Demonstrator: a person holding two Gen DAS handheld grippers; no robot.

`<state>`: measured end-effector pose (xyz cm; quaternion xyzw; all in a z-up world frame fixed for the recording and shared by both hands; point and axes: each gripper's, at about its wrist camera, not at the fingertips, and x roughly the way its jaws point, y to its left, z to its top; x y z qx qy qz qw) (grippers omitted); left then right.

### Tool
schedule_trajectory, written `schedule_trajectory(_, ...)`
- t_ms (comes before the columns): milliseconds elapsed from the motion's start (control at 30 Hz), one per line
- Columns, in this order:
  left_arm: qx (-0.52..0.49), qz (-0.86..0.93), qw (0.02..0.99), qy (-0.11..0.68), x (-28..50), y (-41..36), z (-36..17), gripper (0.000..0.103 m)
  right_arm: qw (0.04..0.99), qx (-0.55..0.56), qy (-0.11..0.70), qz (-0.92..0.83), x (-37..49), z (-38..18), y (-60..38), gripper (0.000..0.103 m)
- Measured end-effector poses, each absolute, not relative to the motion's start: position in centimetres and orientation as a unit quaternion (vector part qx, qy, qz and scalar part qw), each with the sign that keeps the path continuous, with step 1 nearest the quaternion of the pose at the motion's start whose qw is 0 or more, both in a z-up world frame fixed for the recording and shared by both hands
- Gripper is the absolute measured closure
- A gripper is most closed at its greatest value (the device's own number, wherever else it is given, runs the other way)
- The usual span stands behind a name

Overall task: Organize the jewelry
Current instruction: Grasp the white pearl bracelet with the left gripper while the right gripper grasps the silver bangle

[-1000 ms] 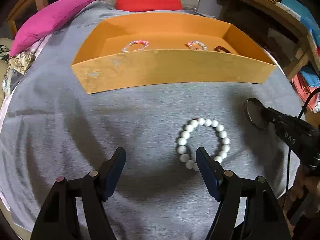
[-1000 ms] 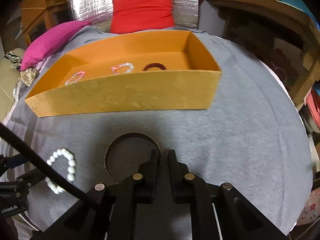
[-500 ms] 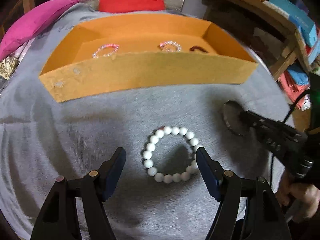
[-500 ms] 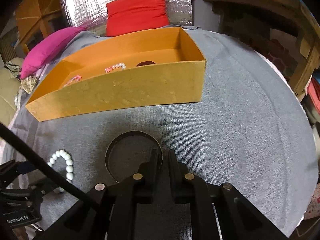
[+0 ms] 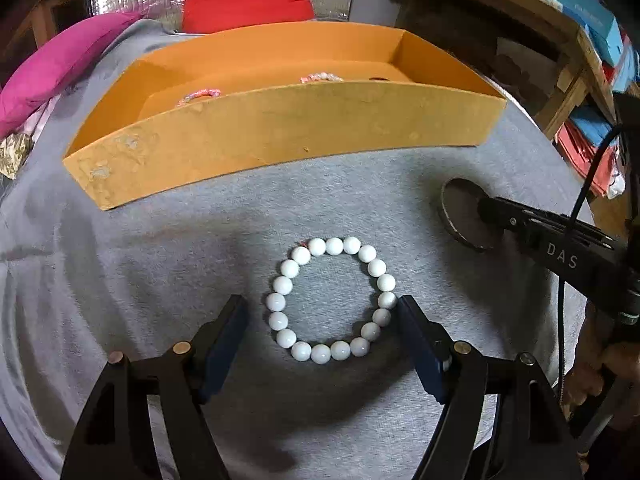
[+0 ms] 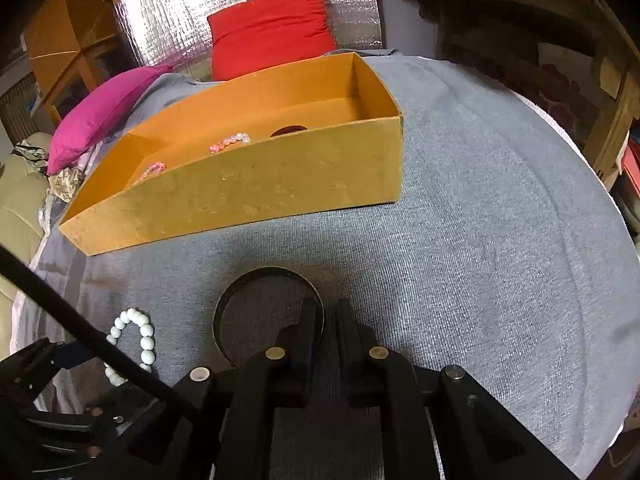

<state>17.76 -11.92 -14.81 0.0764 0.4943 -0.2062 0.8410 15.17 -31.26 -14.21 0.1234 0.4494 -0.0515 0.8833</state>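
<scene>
A white bead bracelet [image 5: 331,299] lies flat on the grey cloth, between the fingers of my open left gripper [image 5: 320,312], untouched on the left side. It also shows in the right wrist view [image 6: 134,340]. My right gripper [image 6: 326,320] is shut on the near rim of a dark bangle [image 6: 267,280], which shows at the right of the left wrist view [image 5: 464,216]. An orange box [image 5: 280,128] stands behind, holding two pink bead bracelets [image 6: 230,143] [image 6: 154,170] and a dark ring [image 6: 289,131].
A magenta cushion [image 6: 104,108] and a red cushion [image 6: 272,28] lie behind the box [image 6: 256,192]. A wooden shelf [image 5: 572,52] with blue boxes stands at the right. The round table's edge [image 6: 616,216] curves close on the right.
My left gripper has moved right and forward, so the white bracelet now lies between its fingers. My right gripper has stayed shut on the bangle and shifted slightly relative to the box.
</scene>
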Motion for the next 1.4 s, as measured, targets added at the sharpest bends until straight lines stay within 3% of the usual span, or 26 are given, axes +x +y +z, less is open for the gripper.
schedule_trajectory(67, 0.060, -0.201, 0.846, 0.490, 18.1, -10.9, -14.7, 0.028, 0.883, 0.122, 0.450, -0.050, 15.2, -14.1, -31.3, 0.090)
schedule_trajectory(133, 0.044, -0.199, 0.849, 0.487, 18.6, -9.8, -14.6, 0.041, 0.881, 0.137, 0.450, -0.041, 15.1, -14.0, -31.7, 0.087)
schedule_trajectory(200, 0.035, -0.199, 0.850, 0.486, 18.9, -9.0, -14.6, 0.047, 0.879, 0.154, 0.450, -0.029, 15.1, -13.8, -31.8, 0.080)
schedule_trajectory(267, 0.027, -0.199, 0.850, 0.487, 19.1, -8.3, -14.5, 0.047, 0.879, 0.172, 0.444, -0.012, 14.8, -13.7, -31.6, 0.053)
schedule_trajectory(333, 0.020, -0.197, 0.851, 0.486, 19.5, -7.7, -14.6, 0.048, 0.880, 0.186, 0.436, 0.008, 14.6, -13.3, -31.2, 0.034)
schedule_trajectory(700, 0.012, -0.207, 0.852, 0.480, 19.0, -7.1, -14.7, 0.051, 0.888, 0.056, 0.456, -0.019, 15.9, -14.3, -26.0, 0.033)
schedule_trajectory(867, 0.013, -0.201, 0.855, 0.478, 18.9, -7.0, -14.6, 0.059, 0.893, 0.057, 0.445, -0.042, 16.0, -14.4, -25.9, 0.038)
schedule_trajectory(1067, 0.004, -0.193, 0.859, 0.475, 19.3, -6.2, -14.8, 0.083, 0.898, 0.039, 0.435, -0.046, 15.8, -14.6, -25.4, 0.038)
schedule_trajectory(1200, -0.016, -0.198, 0.857, 0.476, 19.4, -5.5, -14.8, 0.085, 0.898, 0.036, 0.436, -0.045, 15.8, -14.6, -25.4, 0.038)
schedule_trajectory(1267, -0.013, -0.193, 0.859, 0.473, 19.3, -5.5, -14.6, 0.093, 0.898, 0.037, 0.437, -0.045, 15.5, -14.5, -25.5, 0.039)
schedule_trajectory(1400, -0.013, -0.188, 0.860, 0.474, 19.1, -5.3, -14.4, 0.094, 0.897, 0.044, 0.437, -0.040, 15.0, -14.2, -25.6, 0.039)
